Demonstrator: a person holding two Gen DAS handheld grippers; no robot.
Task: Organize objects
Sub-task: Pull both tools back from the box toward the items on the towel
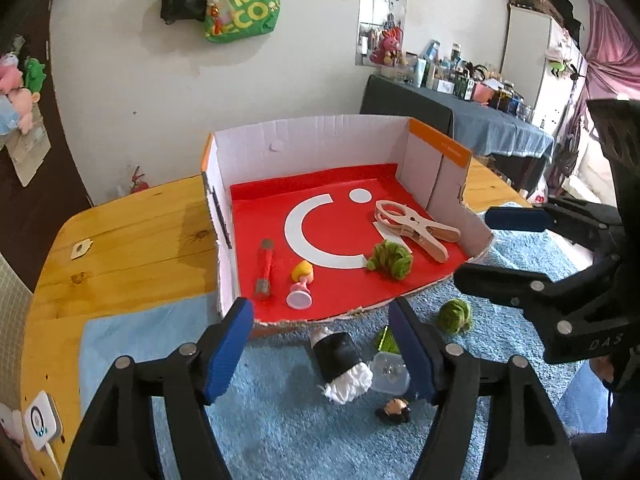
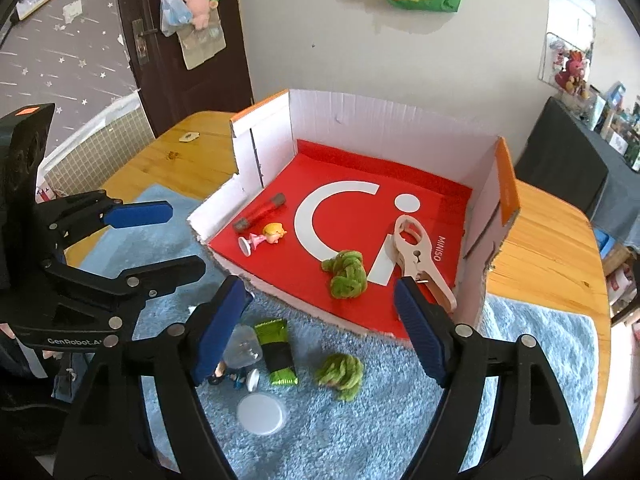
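Green snack packet (image 2: 279, 354), long axis near-to-far on blue rug (image 2: 520, 360), lies just before the empty, released right hand-held gripper (image 2: 320, 312); left hand-held gripper (image 1: 320, 348) likewise released.

My right gripper (image 2: 320, 328) hangs over the blue rug (image 2: 540, 340), jaws apart, nothing between them. Left gripper (image 2: 176, 240) at far left, also spread. The box (image 2: 384, 120), red-floored, holds a red tube (image 2: 262, 212), a small doll (image 2: 266, 236), a green yarn knot (image 2: 346, 274) and a white clamp (image 2: 418, 256). Near side, on the rug: a second green knot (image 2: 340, 374), a green-black packet (image 2: 278, 354), a white lid (image 2: 260, 414).
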